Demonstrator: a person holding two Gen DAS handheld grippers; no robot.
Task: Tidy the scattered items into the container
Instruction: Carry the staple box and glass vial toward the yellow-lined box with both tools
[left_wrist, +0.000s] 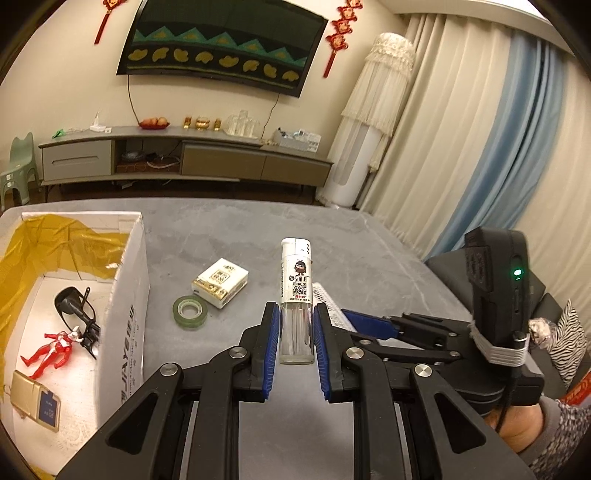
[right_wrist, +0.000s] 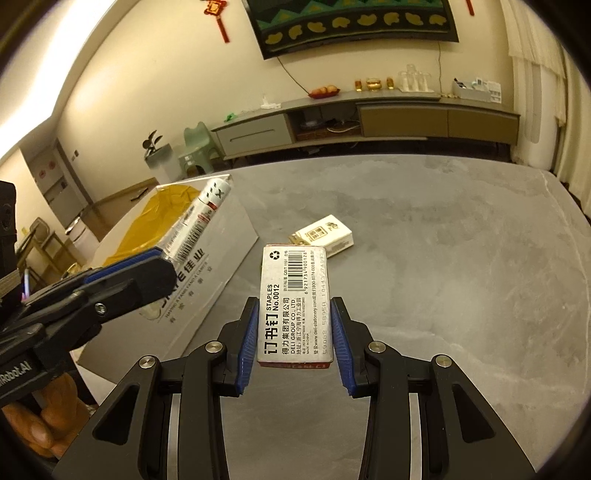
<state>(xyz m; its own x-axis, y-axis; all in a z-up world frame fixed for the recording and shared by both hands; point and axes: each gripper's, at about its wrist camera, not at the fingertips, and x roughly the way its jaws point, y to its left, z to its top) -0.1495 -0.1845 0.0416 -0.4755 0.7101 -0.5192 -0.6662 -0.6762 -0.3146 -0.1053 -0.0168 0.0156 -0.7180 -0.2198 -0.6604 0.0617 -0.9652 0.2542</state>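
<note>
Left gripper (left_wrist: 295, 332) clenched on the lighter (left_wrist: 296, 295), right gripper (right_wrist: 294, 332) grasping the staple box (right_wrist: 295, 302) (both aloft) over the grey surface (left_wrist: 240, 236); cardboard box (left_wrist: 125, 295) at its left edge, TV cabinet (left_wrist: 184, 155) beyond.

1. Two grippers: the left gripper (left_wrist: 295, 332) and the right gripper (right_wrist: 294, 332).
2. One lighter (left_wrist: 295, 295).
3. One box of staples (right_wrist: 293, 306).
4. One roll of tape (left_wrist: 190, 312).
5. One small white packet (left_wrist: 220, 282).
6. One cardboard box (left_wrist: 125, 295).
7. Three things in the cardboard box: one toy figure (left_wrist: 51, 350), one pair of sunglasses (left_wrist: 75, 308), one gold card case (left_wrist: 35, 400).
8. One table (left_wrist: 369, 258).
</note>
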